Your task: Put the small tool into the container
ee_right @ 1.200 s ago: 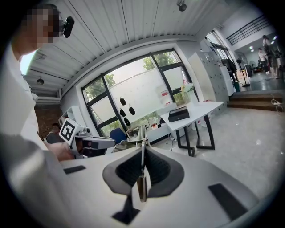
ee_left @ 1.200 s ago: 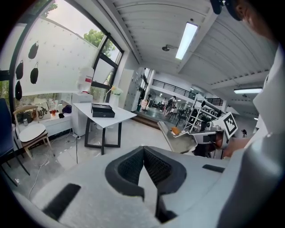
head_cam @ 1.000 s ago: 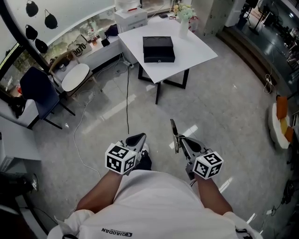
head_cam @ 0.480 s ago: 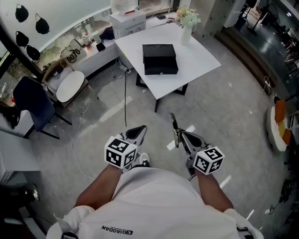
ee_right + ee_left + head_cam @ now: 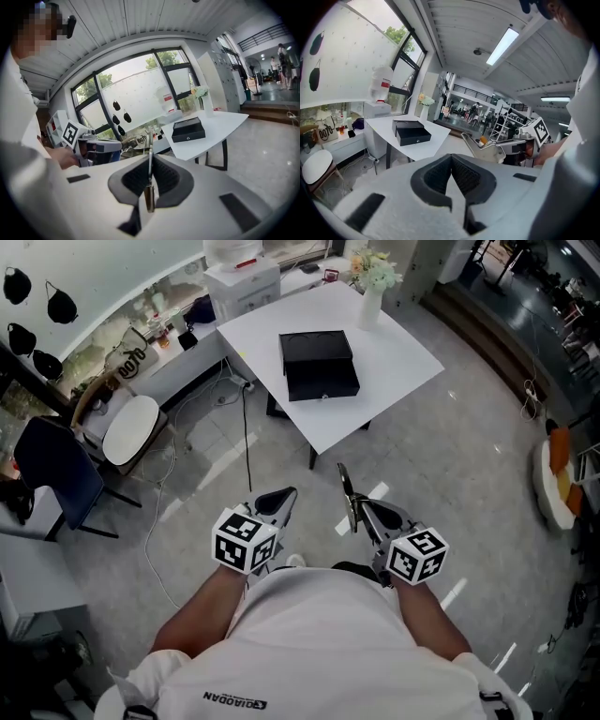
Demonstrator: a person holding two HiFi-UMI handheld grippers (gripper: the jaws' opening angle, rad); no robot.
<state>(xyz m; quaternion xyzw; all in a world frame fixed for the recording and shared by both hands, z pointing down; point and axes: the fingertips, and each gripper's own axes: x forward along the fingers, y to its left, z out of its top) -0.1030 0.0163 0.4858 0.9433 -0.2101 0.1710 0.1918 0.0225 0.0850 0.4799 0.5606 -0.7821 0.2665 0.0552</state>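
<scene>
1. Grey glossy tiled floor (image 5: pixel 450 456): a stretch of it separates the person from item 2.
2. White square-topped bench (image 5: pixel 403 352) on dark legs, its near corner pointing toward the person, well apart from both grippers.
3. Low white side counter (image 5: pixel 183 367), left of the bench, crowded with small items too small to tell apart.
4. Dark blue chair (image 5: pixel 52 474) and round white seat (image 5: pixel 129 427), far left.
5. Black rectangular box container (image 5: pixel 319 364), lying flat near the middle of the bench. Whether it is open cannot be told.
6. Left hand-held gripper (image 5: pixel 281 498), white with a marker cube, held over the floor. Its dark pads meet at the tips with nothing between them.
7. Right hand-held gripper (image 5: pixel 361 512), beside it, clamped on item 9.
8. White vase of pale flowers (image 5: pixel 371 304), upright at the bench's far edge, behind the container.
9. Small tool, a thin flat metal strip (image 5: pixel 150 178), gripped edge-on between the right pads, its tip projecting forward past them.
10. Thin black cable (image 5: pixel 247 446), running across the floor from the counter toward the left gripper.
</scene>
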